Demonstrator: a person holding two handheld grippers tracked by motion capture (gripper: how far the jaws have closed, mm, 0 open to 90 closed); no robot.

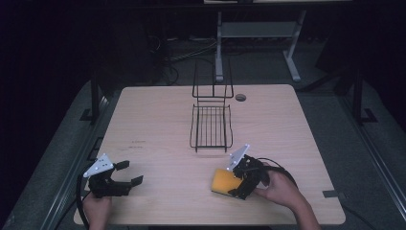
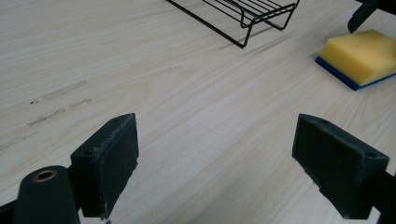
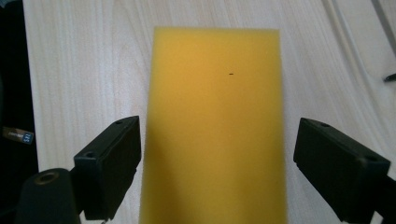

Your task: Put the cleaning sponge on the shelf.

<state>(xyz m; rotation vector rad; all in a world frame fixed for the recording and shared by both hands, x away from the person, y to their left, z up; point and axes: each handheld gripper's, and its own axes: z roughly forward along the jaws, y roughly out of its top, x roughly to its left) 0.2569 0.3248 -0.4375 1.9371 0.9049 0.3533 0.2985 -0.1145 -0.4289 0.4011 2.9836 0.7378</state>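
Your right gripper (image 1: pixel 236 184) — angled down over the yellow rectangular sponge with blue underside (image 1: pixel 224 181) at the near right of the pale wooden table (image 1: pixel 158 120), jaws spread either side, not gripping. Your left gripper (image 1: pixel 128 173) — low at near left, jaws released, pointing toward the black wire rack (image 1: pixel 211 127).

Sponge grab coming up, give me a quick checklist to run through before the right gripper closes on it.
1. Right gripper open with the sponge between its jaws: ok.
2. Jaws clear of the sponge's sides, gaps on both: ok.
3. Sponge lying flat on the table, yellow side up: ok.
4. Left gripper open and away from the sponge: ok.
5. Wire rack upright with nothing in it: ok.
6. Jaws low enough to catch the sponge's sides: cannot tell.
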